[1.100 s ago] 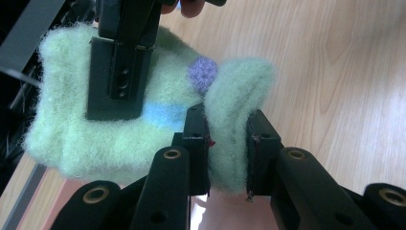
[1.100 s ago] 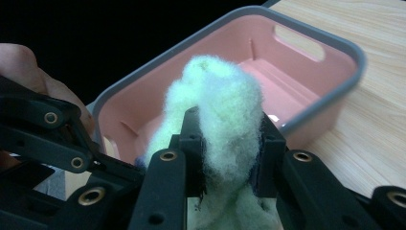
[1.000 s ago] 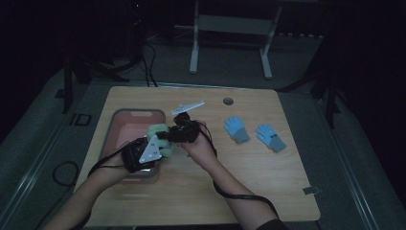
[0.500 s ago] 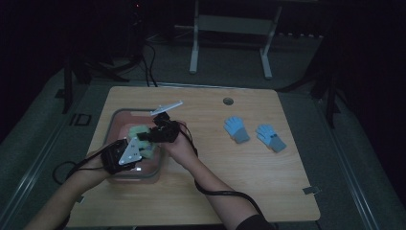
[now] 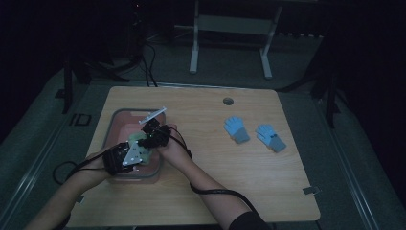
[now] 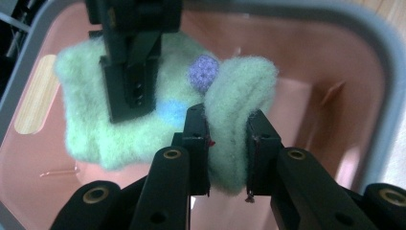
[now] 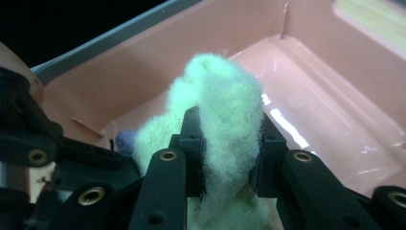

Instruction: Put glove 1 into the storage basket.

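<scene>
fluffy green cloth (image 6: 143,120): held above pink bin (image 6: 335,72) floor | around: bin walls close on all sides, two blue gloves (image 5: 253,134) well apart on table (image 5: 287,182) | left gripper (image 6: 227,148): clamped on one fold | right gripper (image 7: 230,148): clamped on another fold

Pale mint-green fuzzy fabric piece (image 6: 119,129) with a purple knitted dot and a light blue spot. Salmon-pink bin (image 6: 330,76) with a grey rim. Black left gripper (image 6: 227,143), black right gripper (image 7: 230,153). Light-blue gloves (image 5: 253,132) with grey cuffs. Light wood-grain table (image 5: 249,177).
</scene>
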Tool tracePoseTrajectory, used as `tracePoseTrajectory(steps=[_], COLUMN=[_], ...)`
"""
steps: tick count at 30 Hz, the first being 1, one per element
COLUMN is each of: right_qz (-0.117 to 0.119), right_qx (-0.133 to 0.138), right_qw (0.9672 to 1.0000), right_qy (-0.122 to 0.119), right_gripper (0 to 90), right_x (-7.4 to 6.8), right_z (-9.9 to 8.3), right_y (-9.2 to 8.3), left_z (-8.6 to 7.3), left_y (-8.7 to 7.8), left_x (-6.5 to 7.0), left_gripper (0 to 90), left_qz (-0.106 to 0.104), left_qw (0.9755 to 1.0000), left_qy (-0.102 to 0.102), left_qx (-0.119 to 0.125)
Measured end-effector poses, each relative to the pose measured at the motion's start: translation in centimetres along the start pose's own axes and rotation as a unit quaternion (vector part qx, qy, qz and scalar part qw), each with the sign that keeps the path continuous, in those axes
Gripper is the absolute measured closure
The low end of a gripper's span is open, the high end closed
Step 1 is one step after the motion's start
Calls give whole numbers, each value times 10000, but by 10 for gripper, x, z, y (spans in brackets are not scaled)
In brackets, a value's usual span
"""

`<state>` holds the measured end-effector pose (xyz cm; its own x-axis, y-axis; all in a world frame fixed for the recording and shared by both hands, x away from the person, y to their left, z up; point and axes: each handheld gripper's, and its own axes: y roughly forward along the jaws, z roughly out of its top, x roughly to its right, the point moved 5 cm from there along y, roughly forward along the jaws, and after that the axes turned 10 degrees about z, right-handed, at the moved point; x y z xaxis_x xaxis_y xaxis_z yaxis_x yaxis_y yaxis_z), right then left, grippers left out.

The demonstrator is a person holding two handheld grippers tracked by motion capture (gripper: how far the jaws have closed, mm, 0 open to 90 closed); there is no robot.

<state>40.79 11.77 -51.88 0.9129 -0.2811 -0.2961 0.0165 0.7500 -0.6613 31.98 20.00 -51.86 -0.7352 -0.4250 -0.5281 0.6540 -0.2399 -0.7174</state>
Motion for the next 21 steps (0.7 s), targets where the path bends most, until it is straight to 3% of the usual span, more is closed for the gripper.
tracePoseTrajectory(steps=[5,12,16,21], right_qz=[91,-44,-104,-93], right_qx=[-424,-809,-833,-815], right_qw=[9987,9958,9953,9954], right_qy=[285,421,474,491], right_gripper=[707,635,518,400], right_x=[11,13,13,11], right_z=[1,2,3,4], right_y=[14,25,28,28], left_z=[-5,-7,-7,-5], left_y=[13,21,22,15], left_x=[-5,-4,-3,-3], left_gripper=[750,728,639,508], left_qz=[-389,-534,-638,-530], left_qw=[9991,9980,9973,9977], left_qy=[-106,-241,-311,-420], left_qx=[-143,-252,-204,-76])
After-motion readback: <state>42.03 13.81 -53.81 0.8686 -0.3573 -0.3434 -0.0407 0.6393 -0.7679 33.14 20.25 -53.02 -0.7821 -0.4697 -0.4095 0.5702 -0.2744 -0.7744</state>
